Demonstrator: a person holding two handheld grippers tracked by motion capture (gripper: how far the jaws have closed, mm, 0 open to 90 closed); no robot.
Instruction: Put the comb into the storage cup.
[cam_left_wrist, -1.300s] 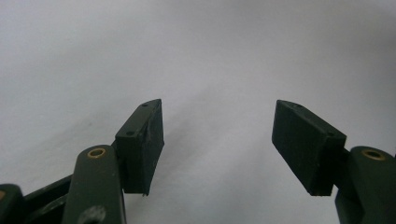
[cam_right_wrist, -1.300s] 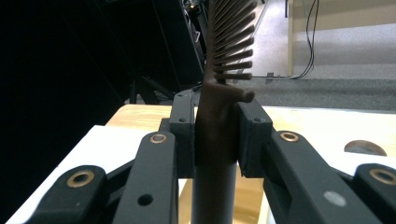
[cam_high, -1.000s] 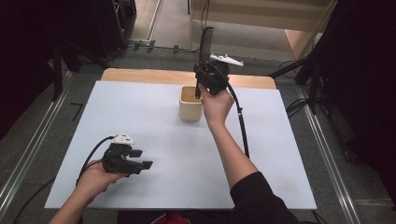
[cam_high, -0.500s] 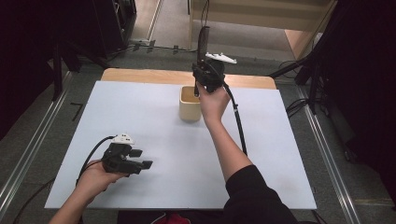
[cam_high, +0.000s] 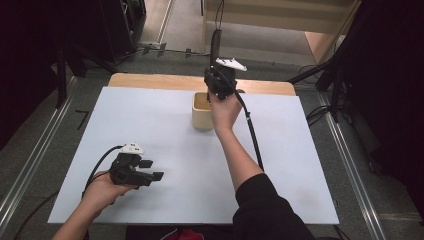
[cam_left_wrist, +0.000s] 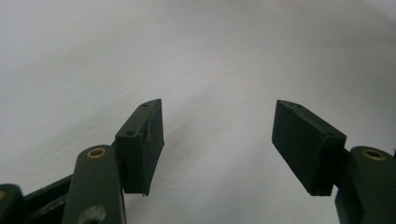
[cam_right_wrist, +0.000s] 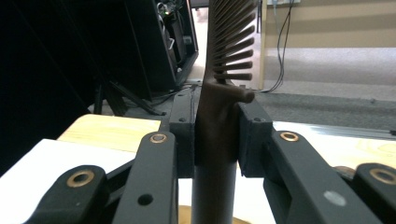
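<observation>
Black comb (cam_right_wrist: 219, 116) is clamped upright in the right gripper (cam_right_wrist: 215, 135), fingers (cam_right_wrist: 184, 135) pinching its handle right above the beige cup (cam_high: 202, 111); looks like the handle's end dips inside. Left gripper (cam_left_wrist: 217, 144) rests on the white desk (cam_high: 165, 145), fingers spread, holding nothing.

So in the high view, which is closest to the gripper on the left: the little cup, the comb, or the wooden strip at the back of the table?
From the left gripper, at the near left:
1. The cup, mid-table, up and to the right.
2. The comb, upright in the right gripper above the cup.
3. The wooden strip, along the far edge.
</observation>
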